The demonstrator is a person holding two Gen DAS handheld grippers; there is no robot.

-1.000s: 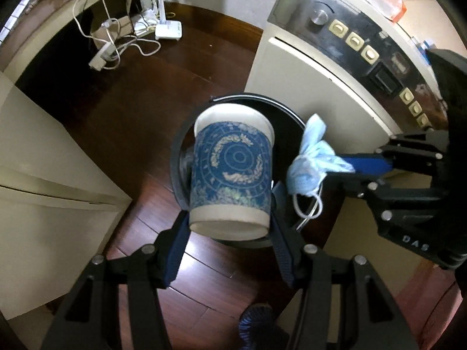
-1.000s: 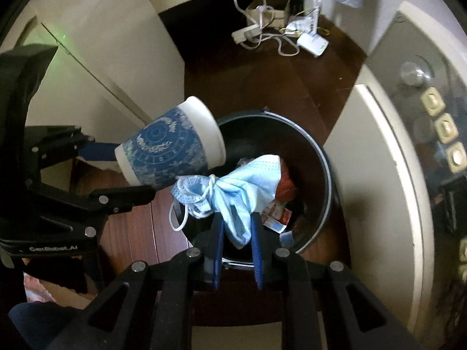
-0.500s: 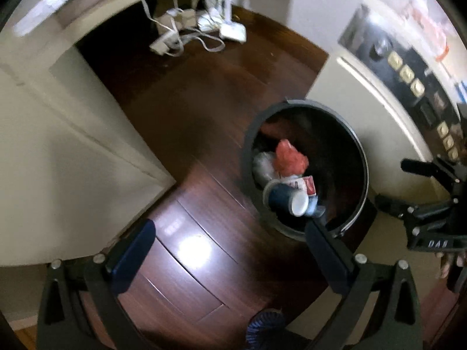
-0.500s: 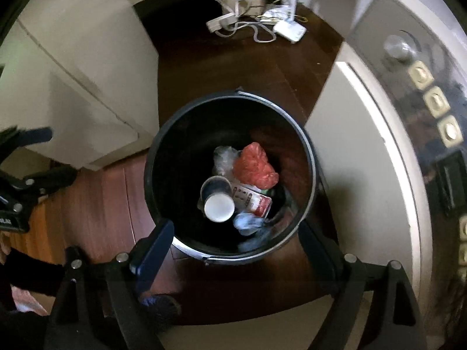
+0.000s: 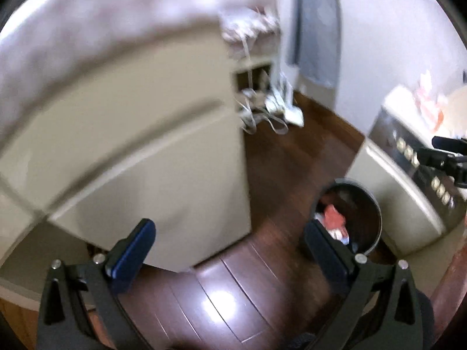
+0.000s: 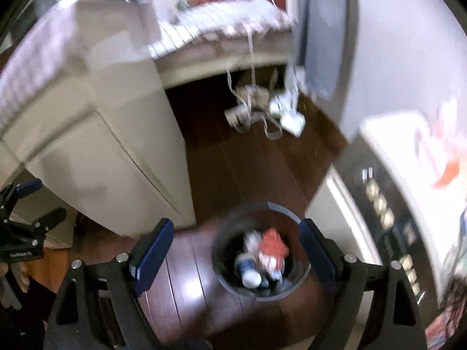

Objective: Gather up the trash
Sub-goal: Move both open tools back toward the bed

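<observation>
Two claws – left claw (image 5: 230, 239), right claw (image 6: 235, 243) – both released, empty, above black bin (image 6: 226, 230) holding trash.

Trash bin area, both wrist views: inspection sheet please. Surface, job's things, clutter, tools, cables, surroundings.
Surface: dark wooden floor, glossy, with a glare patch.
Job's things: black round bin stands upright on the floor; inside lie a blue paper cup on its side, a red crumpled item and other blurred scraps.
Clutter: nothing seen loose on the floor near the bin.
Tools: left tool open, nothing between its fingers; right tool open, nothing between its fingers.
Cables: white cables and small white devices tangled on the floor by the far wall.
Surroundings: cream cabinet left of the bin; appliance with a button panel on the right.
</observation>
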